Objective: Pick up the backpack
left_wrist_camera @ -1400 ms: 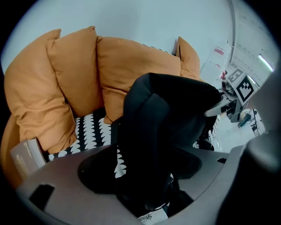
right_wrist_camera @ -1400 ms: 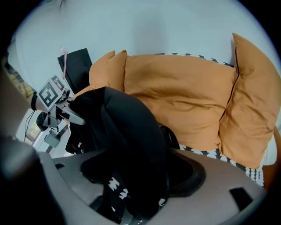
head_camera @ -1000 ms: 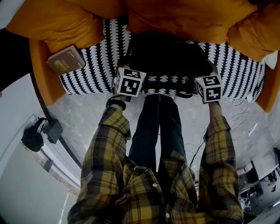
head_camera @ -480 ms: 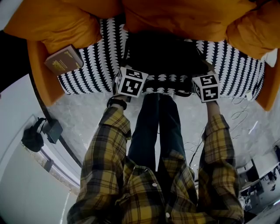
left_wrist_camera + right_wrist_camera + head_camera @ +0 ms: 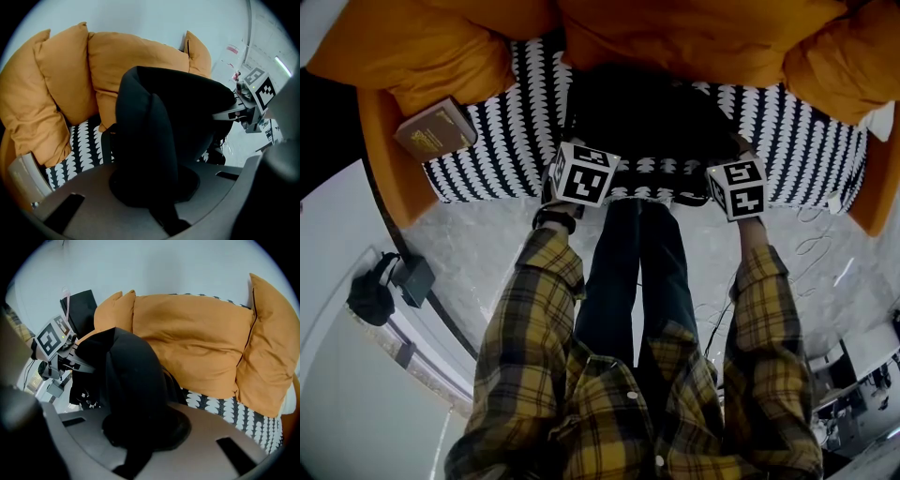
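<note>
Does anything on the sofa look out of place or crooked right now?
Only the book lies askew, at the left end of the patterned seat beside an orange cushion. The backpack sits mid-seat; nothing looks spilled or damaged.

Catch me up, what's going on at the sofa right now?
A person stands at the sofa with a gripper in each hand. The left gripper and right gripper have both just closed on the black backpack, each pinching a fold of its fabric on its own side. The backpack sits on the patterned seat in front of the orange cushions and does not look lifted yet.
</note>
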A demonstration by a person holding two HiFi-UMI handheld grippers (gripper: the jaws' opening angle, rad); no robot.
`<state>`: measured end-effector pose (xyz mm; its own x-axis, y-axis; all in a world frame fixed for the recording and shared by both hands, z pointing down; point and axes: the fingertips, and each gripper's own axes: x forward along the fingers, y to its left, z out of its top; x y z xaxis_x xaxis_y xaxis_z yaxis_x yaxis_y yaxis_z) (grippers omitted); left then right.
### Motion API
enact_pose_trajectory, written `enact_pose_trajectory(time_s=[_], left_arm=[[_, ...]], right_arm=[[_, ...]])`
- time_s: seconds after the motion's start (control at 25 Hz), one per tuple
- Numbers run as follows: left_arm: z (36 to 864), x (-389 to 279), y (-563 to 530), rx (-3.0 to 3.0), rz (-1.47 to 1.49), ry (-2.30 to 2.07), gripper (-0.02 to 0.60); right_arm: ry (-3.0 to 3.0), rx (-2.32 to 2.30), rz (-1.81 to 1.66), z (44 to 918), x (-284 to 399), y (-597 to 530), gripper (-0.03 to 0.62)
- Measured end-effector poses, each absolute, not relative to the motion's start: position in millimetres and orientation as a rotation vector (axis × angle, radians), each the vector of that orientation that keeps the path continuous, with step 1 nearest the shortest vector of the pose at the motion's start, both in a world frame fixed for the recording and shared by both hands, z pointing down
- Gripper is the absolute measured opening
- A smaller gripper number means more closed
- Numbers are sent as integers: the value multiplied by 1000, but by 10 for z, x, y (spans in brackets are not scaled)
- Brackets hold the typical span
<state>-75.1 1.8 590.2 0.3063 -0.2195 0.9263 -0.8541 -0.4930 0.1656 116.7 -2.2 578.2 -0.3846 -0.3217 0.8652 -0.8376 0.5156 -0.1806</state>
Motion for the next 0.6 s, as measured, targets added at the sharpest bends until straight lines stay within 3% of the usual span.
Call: enact_pose_trajectory(time_s=[0.6], left_arm=[[5808, -732, 23, 1908, 1181, -988, 37]], right_arm=[[-1960, 984, 799, 5730, 1203, -8, 29]])
